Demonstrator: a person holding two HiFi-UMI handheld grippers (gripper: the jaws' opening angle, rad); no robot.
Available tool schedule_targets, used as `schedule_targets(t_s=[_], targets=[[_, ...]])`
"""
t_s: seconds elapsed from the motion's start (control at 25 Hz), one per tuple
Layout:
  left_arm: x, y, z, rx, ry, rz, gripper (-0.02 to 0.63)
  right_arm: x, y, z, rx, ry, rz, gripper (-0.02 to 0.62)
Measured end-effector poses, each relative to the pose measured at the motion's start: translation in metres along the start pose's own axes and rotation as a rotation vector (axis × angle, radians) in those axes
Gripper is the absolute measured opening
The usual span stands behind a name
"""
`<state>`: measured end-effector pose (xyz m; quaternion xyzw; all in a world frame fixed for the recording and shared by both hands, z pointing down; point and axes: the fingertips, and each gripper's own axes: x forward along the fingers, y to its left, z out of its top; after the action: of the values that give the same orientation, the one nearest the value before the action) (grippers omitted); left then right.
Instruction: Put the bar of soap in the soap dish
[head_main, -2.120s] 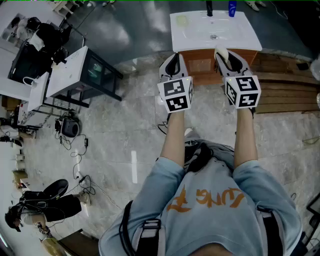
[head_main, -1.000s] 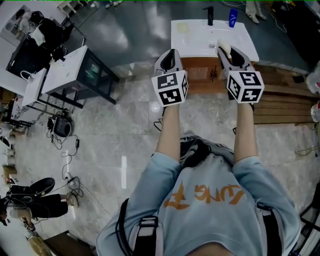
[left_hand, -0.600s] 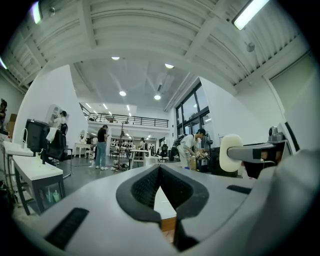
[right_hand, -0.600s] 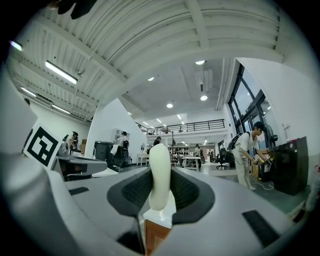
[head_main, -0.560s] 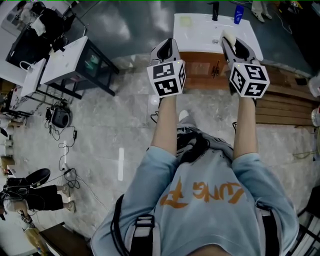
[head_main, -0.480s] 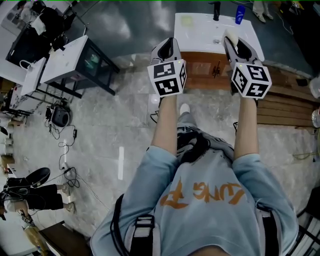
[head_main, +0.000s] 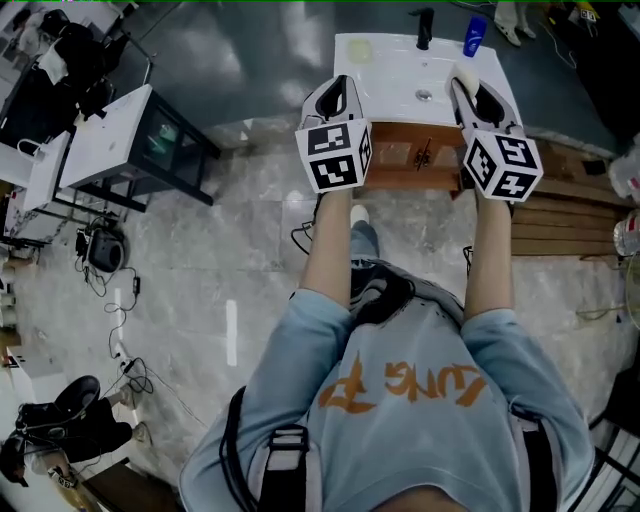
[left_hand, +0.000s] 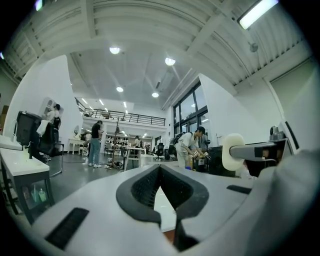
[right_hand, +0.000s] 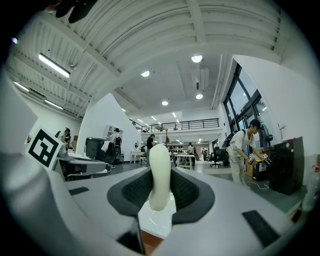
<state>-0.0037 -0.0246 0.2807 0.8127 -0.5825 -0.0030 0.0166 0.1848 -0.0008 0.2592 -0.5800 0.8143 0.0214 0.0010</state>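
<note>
- Nearer the white washbasin (head_main: 395, 72) than two seconds ago, with left gripper (head_main: 338, 88) and right gripper (head_main: 468, 85) now reaching over its front edge, both held level.
- Clamped between the right fingers (right_hand: 189, 192): the bar of soap (right_hand: 160, 172), stood upright on its edge, with dark pads pressing on its two broad faces.
- Pale cream in colour, smooth and unmarked, with a rounded oval outline; slim when seen edge-on.
- Rounded top poking up past the right fingertips, lower end sunk between the pads.
- Closed tight, tip against tip, on the left side: left fingers (left_hand: 142, 187) with nothing between them.
- Well ahead of the left fingertips, at the far left corner of the basin top: the soap dish (head_main: 360, 48), a pale rounded square, well apart from the soap off to its right.
- Beyond the right fingertips, along the back edge: a black tap (head_main: 424, 17) and a blue bottle (head_main: 474, 34), with the drain (head_main: 424, 95) between the two pairs of fingers.
</note>
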Motion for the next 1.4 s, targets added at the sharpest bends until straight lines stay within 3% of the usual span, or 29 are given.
schedule_targets(t_s=[0.12, 0.56, 0.96, 1.4], targets=[[0.038, 0.015, -0.003, -0.015, -0.001, -0.001, 0.023, 0.037, -0.012, -0.010, 0.003, 0.022, -0.007, 0.124], [0.148, 0.063, -0.056, -0.074, 0.138, -0.003, 0.023, 0.154, -0.037, -0.068, 0.064, 0.174, 0.003, 0.123], [0.219, 0.123, -0.121, -0.122, 0.274, 0.043, 0.023, 0.259, -0.016, -0.125, 0.117, 0.263, 0.080, 0.123], [0.319, 0.115, -0.145, -0.180, 0.328, -0.034, 0.023, 0.324, -0.071, -0.144, 0.106, 0.342, 0.037, 0.124]])
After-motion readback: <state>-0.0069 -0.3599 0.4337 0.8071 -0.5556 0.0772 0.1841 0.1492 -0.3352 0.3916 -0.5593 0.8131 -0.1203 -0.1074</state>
